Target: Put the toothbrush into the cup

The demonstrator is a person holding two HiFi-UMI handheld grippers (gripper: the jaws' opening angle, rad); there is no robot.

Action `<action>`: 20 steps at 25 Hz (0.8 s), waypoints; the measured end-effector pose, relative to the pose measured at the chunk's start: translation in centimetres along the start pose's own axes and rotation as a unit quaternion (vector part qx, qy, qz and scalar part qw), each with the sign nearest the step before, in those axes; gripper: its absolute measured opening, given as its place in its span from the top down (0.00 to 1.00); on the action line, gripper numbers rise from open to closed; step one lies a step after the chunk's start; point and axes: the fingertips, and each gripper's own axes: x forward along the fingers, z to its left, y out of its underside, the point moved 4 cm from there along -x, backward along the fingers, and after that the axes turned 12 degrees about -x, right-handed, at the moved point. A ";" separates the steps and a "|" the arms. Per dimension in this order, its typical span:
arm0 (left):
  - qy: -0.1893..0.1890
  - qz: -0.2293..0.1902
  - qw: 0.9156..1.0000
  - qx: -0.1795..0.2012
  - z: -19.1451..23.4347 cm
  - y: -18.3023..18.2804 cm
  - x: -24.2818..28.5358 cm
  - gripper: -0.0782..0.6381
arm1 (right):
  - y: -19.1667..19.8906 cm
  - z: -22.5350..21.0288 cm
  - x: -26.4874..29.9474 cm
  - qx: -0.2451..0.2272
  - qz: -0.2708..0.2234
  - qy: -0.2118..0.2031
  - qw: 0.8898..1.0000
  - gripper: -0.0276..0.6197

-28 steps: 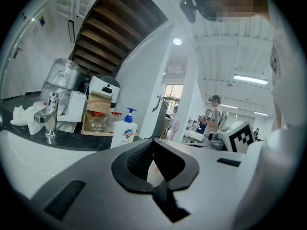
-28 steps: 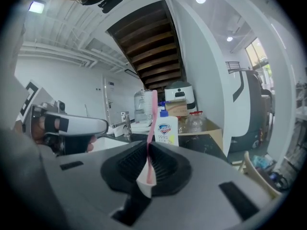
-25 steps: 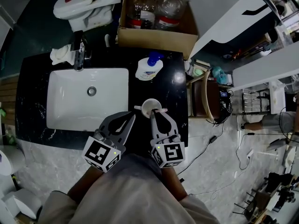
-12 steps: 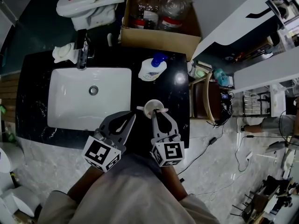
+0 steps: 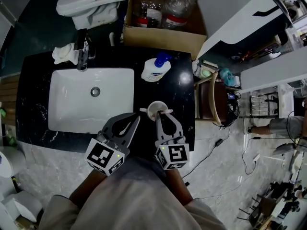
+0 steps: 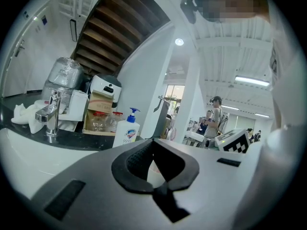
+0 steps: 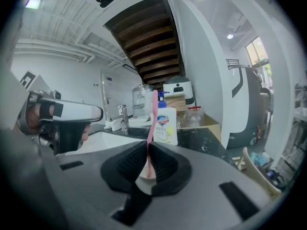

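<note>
Right jaws: the right gripper (image 7: 147,146) is clenched on the pink toothbrush (image 7: 152,114), which stands upright, bristle end up.
Left jaws: the left gripper (image 6: 153,142) is pressed together at the tips with nothing between them, idle beside the right one.
Toothbrush's place: at the near rim of the white cup (image 5: 157,110); I cannot tell whether its lower end is already inside.
Step in hand: likely the final lowering over the cup.
Next move: centre the handle over the mouth, sink it, then release so it leans on the rim without tipping the cup.
Tabletop: black stone tabletop (image 5: 183,92), with a white sink (image 5: 72,104) left of the cup and a soap bottle (image 5: 154,70) behind it.
Room: a cardboard box (image 5: 163,38) of jars at the back, and a wooden stair underside (image 7: 148,42) overhead.
</note>
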 end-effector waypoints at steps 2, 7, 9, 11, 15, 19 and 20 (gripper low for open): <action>0.000 0.001 1.000 0.001 0.0 0.1 0.0 0.88 | 0.0 0.0 0.1 0.000 0.001 0.000 1.000 0.91; 0.000 0.003 1.000 0.000 0.1 0.0 0.0 0.88 | 0.0 0.0 0.1 -0.002 0.004 0.002 1.000 0.91; -0.002 0.003 1.000 0.000 0.1 0.0 -0.1 0.88 | 0.0 0.1 0.2 -0.002 0.007 0.000 1.000 0.91; -0.002 0.002 1.000 -0.001 0.1 0.0 0.0 0.88 | 0.2 0.0 0.2 0.002 0.011 -0.002 1.000 0.91; -0.003 0.002 1.000 -0.001 0.0 -0.1 0.0 0.88 | -0.1 -0.2 0.1 0.004 0.006 0.000 1.000 0.91; -0.002 0.001 1.000 -0.002 -0.2 0.0 0.0 0.88 | 0.0 -0.2 -0.1 0.005 0.004 -0.002 1.000 0.91; -0.001 0.001 1.000 -0.002 -0.2 0.0 0.1 0.88 | 0.0 -0.2 -0.1 0.006 0.003 -0.002 1.000 0.91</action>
